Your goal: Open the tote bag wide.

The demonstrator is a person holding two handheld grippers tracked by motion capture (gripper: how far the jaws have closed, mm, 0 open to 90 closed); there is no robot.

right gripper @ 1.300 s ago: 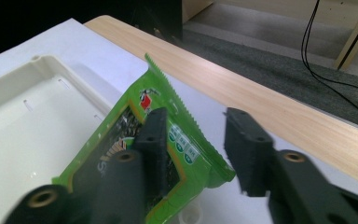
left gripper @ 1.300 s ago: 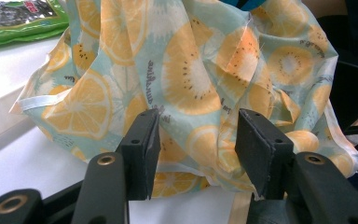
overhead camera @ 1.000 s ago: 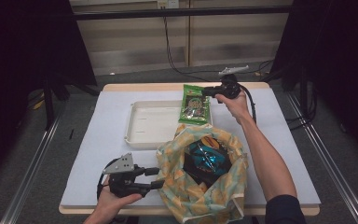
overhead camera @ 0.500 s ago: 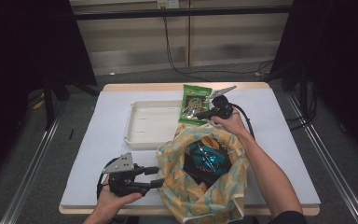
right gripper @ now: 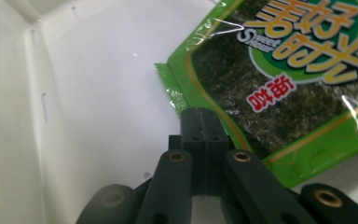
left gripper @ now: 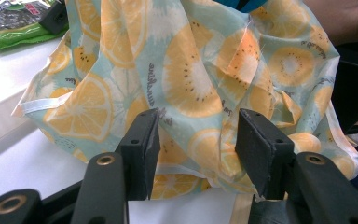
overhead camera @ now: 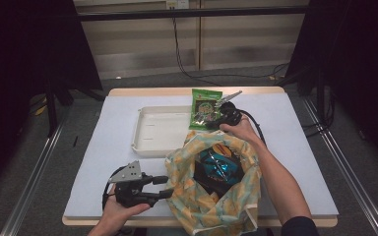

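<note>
Right gripper (overhead camera: 215,119) pinches a green seaweed packet (overhead camera: 204,108) over the white tray (overhead camera: 150,132).
Its fingers have just closed on the packet's edge; left gripper (left gripper: 196,149), fingers half open, straddles the fruit-print bag (overhead camera: 211,189).

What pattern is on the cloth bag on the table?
Orange and kiwi slices on pale blue; the cloth bag shows it best in the left gripper view.

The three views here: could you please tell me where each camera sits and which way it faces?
High view: above the table's near side, looking forward and down; both forearms enter from below.
Left gripper view: rides the left gripper, facing the fruit-print bag.
Right gripper view: rides the right gripper, pinching the seaweed packet.
Shared: the packet.
</note>
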